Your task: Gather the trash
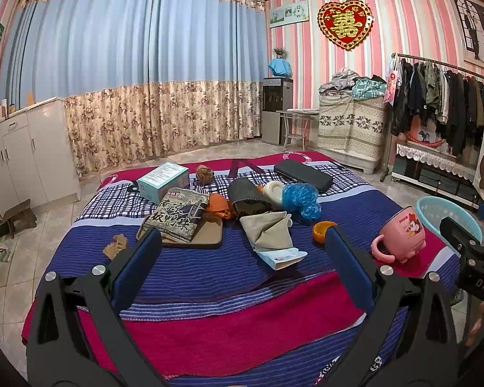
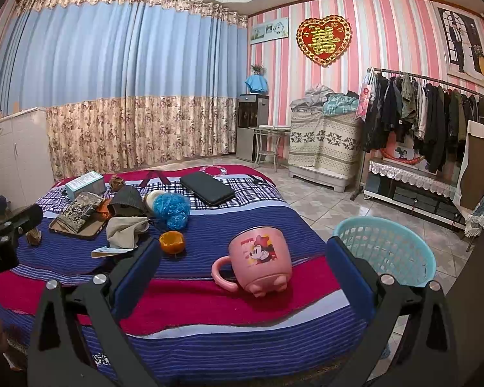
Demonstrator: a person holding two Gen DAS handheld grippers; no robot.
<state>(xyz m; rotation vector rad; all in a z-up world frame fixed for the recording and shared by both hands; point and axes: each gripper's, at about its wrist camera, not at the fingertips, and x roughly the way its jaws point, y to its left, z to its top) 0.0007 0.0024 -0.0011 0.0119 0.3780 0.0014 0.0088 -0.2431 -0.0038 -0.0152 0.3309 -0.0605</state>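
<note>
Tools: left tool (image 1: 242, 248) and right tool (image 2: 243, 258) both wide, empty.
Ahead: orange peel (image 1: 323, 230), blue wrapper (image 1: 301, 200) uncollected on bed (image 1: 209, 267).
Basket (image 2: 387, 251): looks empty; nothing done yet.

The bed cover (image 1: 209, 277) has blue stripes, crimson bands and a navy-and-white check at 12 o'clock. The mug (image 2: 258, 258) is pink with a cartoon mouse, the basket (image 2: 387, 251) pale turquoise, the crumpled bag (image 1: 301, 200) bright blue, the peel (image 2: 172, 242) orange.
</note>
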